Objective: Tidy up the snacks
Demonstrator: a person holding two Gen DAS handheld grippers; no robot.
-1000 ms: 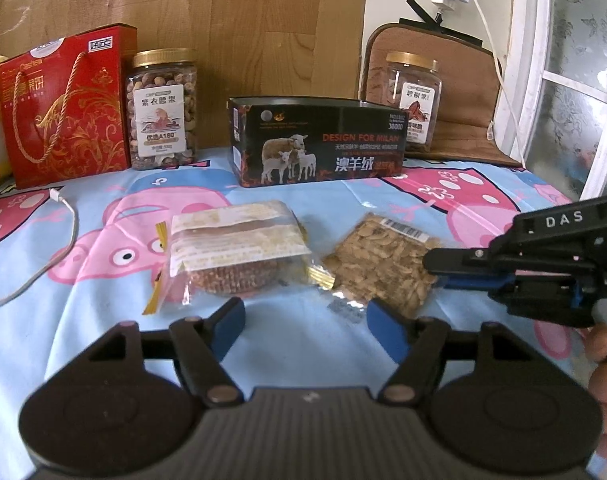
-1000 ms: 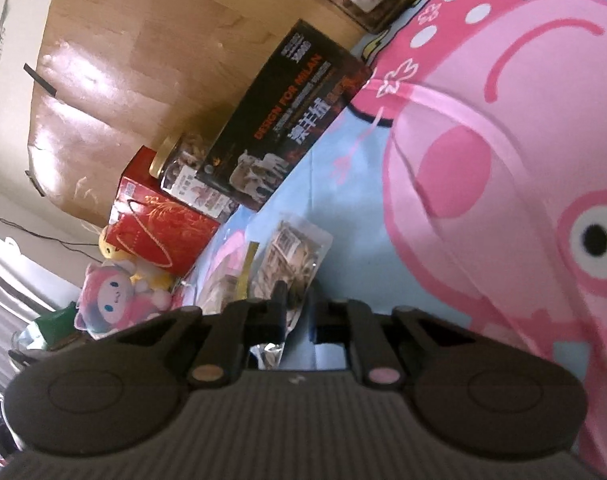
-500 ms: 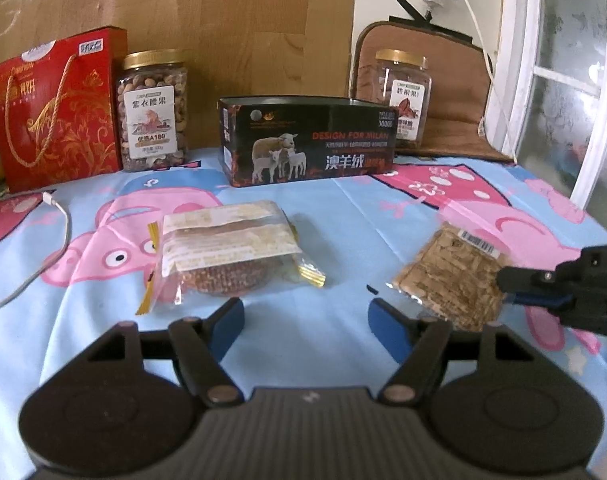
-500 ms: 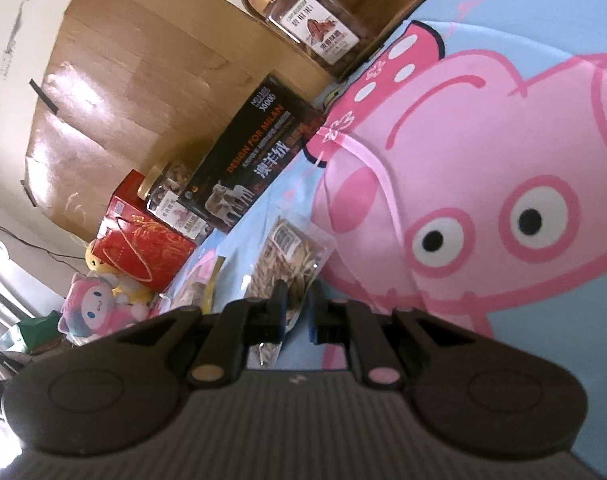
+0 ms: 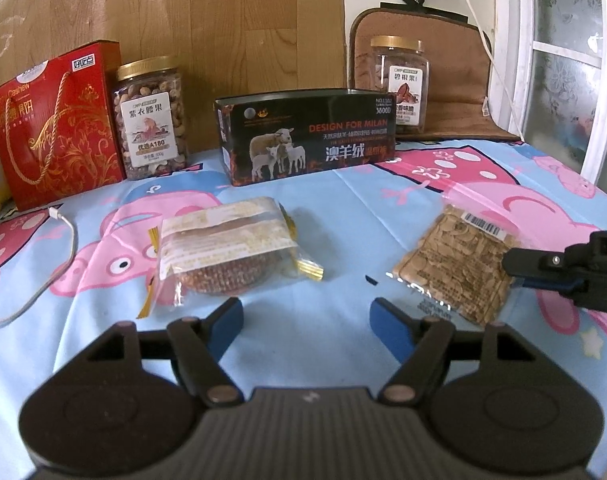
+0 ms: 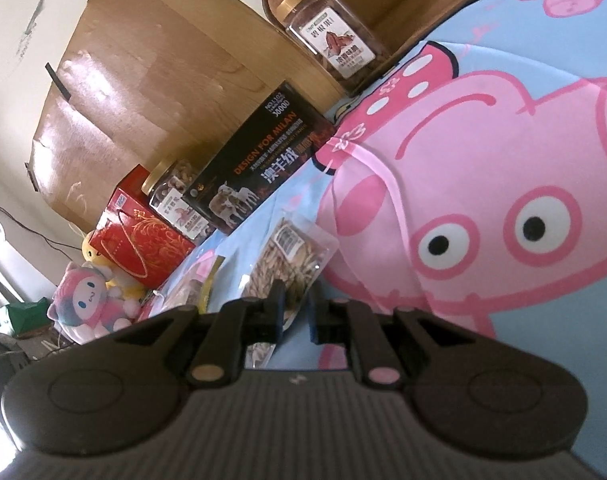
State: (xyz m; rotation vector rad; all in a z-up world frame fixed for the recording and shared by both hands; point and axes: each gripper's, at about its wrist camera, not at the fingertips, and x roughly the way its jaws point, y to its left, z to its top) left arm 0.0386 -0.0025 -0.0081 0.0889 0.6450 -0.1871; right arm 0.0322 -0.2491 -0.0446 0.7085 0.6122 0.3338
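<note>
Gripping the seed packet by its right edge, the right gripper pinches it low over the cartoon-print sheet; the left gripper gapes wide, empty. Next, seemingly, carrying it to the black box without slipping.

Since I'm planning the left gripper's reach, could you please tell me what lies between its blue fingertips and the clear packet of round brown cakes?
Only bare blue cartoon bedsheet, seen in the left wrist view, separates the left gripper from the clear packet of round brown cakes.
</note>
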